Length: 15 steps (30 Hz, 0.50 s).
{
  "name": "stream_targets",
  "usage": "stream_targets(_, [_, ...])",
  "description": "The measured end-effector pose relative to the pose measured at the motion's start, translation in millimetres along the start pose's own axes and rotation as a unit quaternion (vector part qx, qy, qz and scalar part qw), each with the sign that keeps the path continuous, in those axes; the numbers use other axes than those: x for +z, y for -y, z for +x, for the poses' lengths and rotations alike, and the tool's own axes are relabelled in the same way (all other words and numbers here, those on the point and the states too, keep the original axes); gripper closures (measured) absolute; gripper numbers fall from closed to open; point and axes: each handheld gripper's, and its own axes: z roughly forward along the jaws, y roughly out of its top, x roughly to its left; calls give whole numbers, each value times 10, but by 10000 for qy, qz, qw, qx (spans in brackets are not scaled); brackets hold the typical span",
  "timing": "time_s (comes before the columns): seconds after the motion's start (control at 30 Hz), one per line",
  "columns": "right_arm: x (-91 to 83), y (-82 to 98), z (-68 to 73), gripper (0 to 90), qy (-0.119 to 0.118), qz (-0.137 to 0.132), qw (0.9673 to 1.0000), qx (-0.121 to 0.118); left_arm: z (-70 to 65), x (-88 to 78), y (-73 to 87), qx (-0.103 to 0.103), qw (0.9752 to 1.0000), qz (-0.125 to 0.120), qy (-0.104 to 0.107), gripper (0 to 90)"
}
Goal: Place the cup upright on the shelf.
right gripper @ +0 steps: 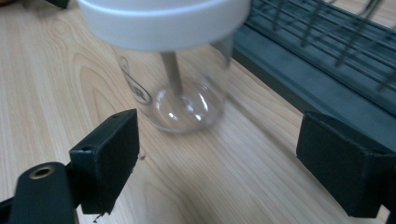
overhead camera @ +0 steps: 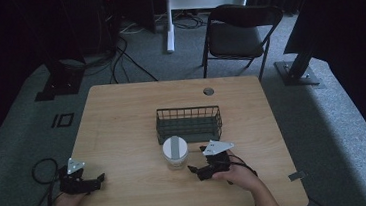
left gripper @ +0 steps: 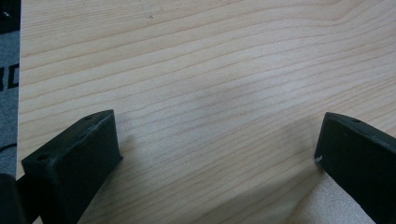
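Jar (overhead camera: 175, 153) with a white lid stands upright mid-worktop (overhead camera: 122, 123), just before the wire basket (overhead camera: 189, 124); right tool (overhead camera: 197, 172) near it, left tool (overhead camera: 97, 182) well apart. Left gripper view: left tool (left gripper: 217, 140) spread over bare wood. Right gripper view: right tool (right gripper: 217, 149) spread, clear jar (right gripper: 173, 60) just ahead, untouched.

— Any writing you can make out?

— Nothing legible. The clear jar (right gripper: 180, 88), just ahead of the right gripper's fingers (right gripper: 109, 154), carries a dark printed mark on its wall, but it is curved and blurred, and I cannot tell what it is.

— And off the table?

— To the left of the left gripper's fingers (left gripper: 77, 154), a dark marking (left gripper: 10, 77) sits on the grey floor, cut off at the edge. Unreadable.
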Motion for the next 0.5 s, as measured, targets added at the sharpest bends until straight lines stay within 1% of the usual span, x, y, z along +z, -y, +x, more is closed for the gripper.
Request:
stream_targets(0.13, [73, -33, 57, 132, -124, -30, 9999, -91, 0, 0, 0, 2, 10000, 0, 2, 0])
stream_targets(0.23, [117, -59, 89, 132, -215, -67, 9997, -116, 0, 0, 0, 3, 10000, 0, 2, 0])
stream_targets(0.3, [146, -77, 101, 134, -206, -90, 9997, -93, 0, 0, 0, 2, 10000, 1, 2, 0])
stream_targets(0.33, [159, -85, 107, 134, -244, -95, 9996, -135, 0, 0, 0, 4, 10000, 1, 2, 0])
stream_targets(0.4, [194, -102, 124, 135, -273, -119, 9995, -98, 0, 0, 0, 3, 10000, 1, 2, 0])
stream_targets(0.43, [212, -110, 133, 135, -301, -126, 9994, -139, 0, 0, 0, 4, 10000, 1, 2, 0])
stream_targets(0.5, [250, -123, 150, 135, -328, -134, 9993, -149, 0, 0, 0, 2, 10000, 0, 2, 0])
